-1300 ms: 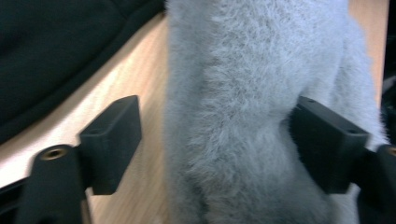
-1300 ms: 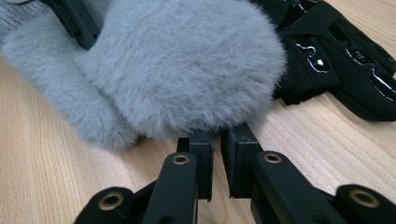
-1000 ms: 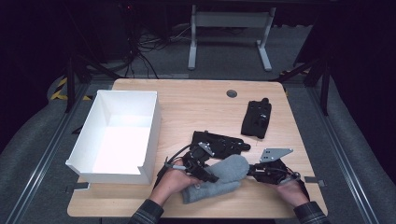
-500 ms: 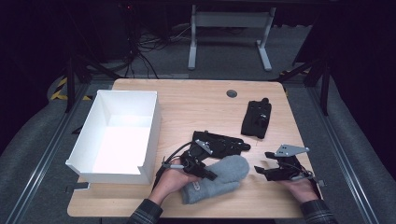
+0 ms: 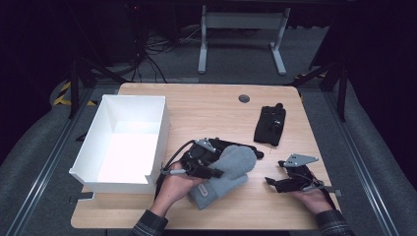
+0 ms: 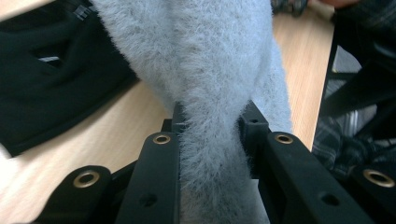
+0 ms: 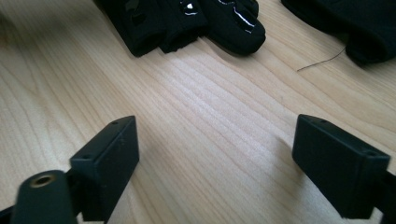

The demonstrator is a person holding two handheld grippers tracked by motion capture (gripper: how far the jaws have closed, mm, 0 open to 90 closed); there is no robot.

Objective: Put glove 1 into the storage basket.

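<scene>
- The left claw pinched the grey mitten (jaws had just been closing on it).
- The right claw had just been opening, nothing between its jaws, over the desk.

This looks like a lab or recording room set up for handling tests, not a home. A plain light-wood table with a cable grommet stands alone on grey carpet, framed by dark metal rails on both sides, with yellow-and-black hazard tape marked on the floor. Behind it the room is dark, with loose cables trailing across the floor and the white metal legs of another desk.
</scene>
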